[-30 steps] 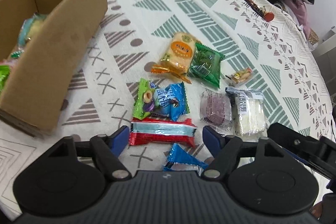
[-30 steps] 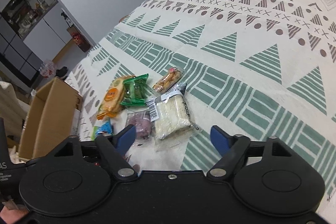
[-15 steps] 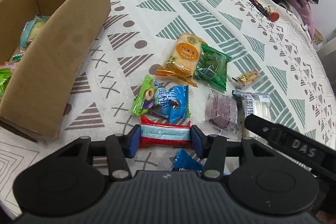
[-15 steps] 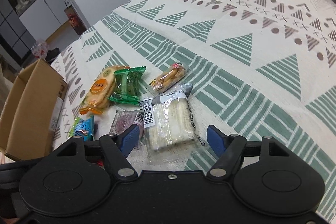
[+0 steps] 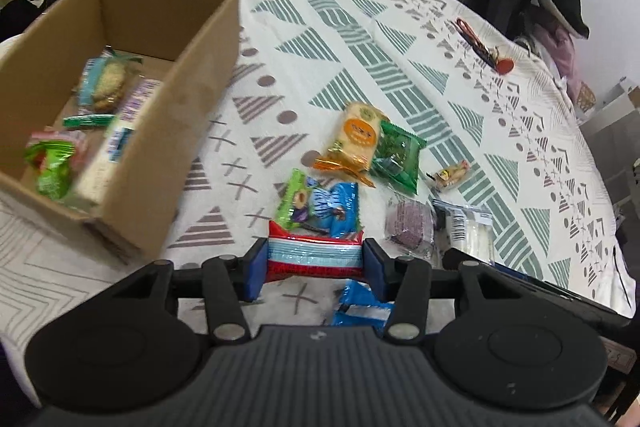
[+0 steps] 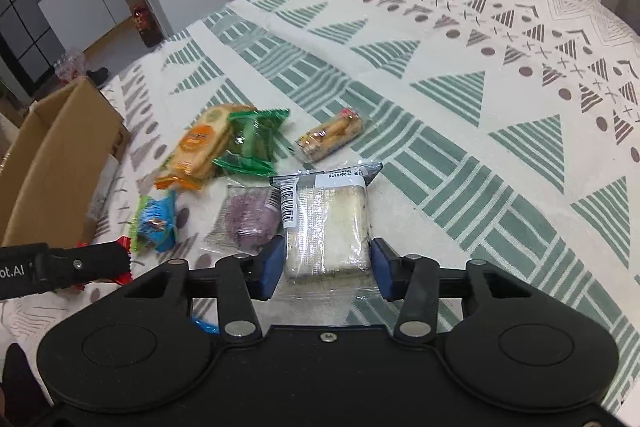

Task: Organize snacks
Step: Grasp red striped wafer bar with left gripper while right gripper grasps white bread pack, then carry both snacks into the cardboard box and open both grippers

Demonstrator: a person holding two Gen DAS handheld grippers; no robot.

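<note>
Both wrist views look down close over the patterned tablecloth (image 5: 360, 39). The left one faces the cardboard box (image 5: 188, 107); the right sits further from it. Both share the snack pile (image 6: 240, 163).

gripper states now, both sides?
Left gripper: shut on the red-and-blue wafer pack.
Right gripper: closing around the clear-wrapped sandwich; firm grip cannot be told.

1. The cardboard box (image 5: 168, 131) stands on the surface (image 5: 360, 39) at the left, with several packets inside it.
2. The loose snacks lie in a cluster right of the box.
3. The striped bar (image 5: 315, 258) sits between the left gripper (image 5: 315, 269) fingers.
4. The sandwich pack (image 6: 324, 227) lies between the right gripper (image 6: 325, 267) fingers, the round cake packet (image 6: 248, 217) just left of it.
</note>
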